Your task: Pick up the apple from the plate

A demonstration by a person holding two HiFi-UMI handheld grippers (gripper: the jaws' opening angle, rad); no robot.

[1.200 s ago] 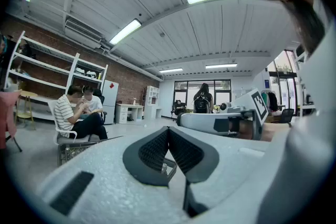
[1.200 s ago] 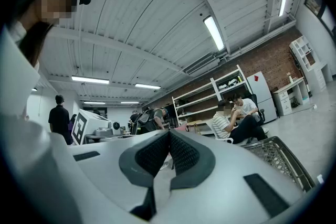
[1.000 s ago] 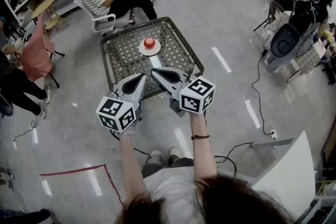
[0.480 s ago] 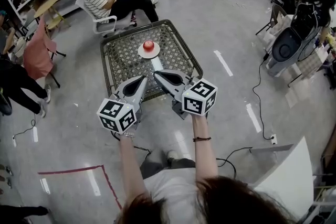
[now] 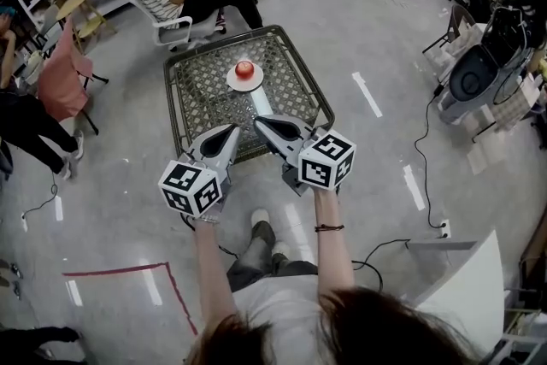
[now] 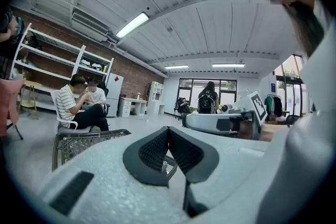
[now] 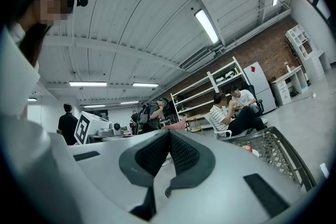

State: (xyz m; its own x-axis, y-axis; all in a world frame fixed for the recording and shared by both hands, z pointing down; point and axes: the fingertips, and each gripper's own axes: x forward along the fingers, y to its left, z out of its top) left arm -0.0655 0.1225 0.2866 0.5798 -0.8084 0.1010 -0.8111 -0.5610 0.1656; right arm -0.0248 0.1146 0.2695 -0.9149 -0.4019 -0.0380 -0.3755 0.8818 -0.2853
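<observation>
Your left gripper (image 5: 232, 131) and right gripper (image 5: 260, 121) are both closed and empty, side by side over the near edge of the wire bench (image 5: 175, 111). The apple (image 5: 244, 68) sits on the plate (image 5: 232, 83), well apart from both.

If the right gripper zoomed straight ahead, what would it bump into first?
Likely nothing close: the right gripper points level, left of the apple, apparently skimming over the mesh table. Depth is unclear, so it might clip the rim.

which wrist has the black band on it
The right wrist: a black band circles it behind the right gripper; the left wrist has none.
</observation>
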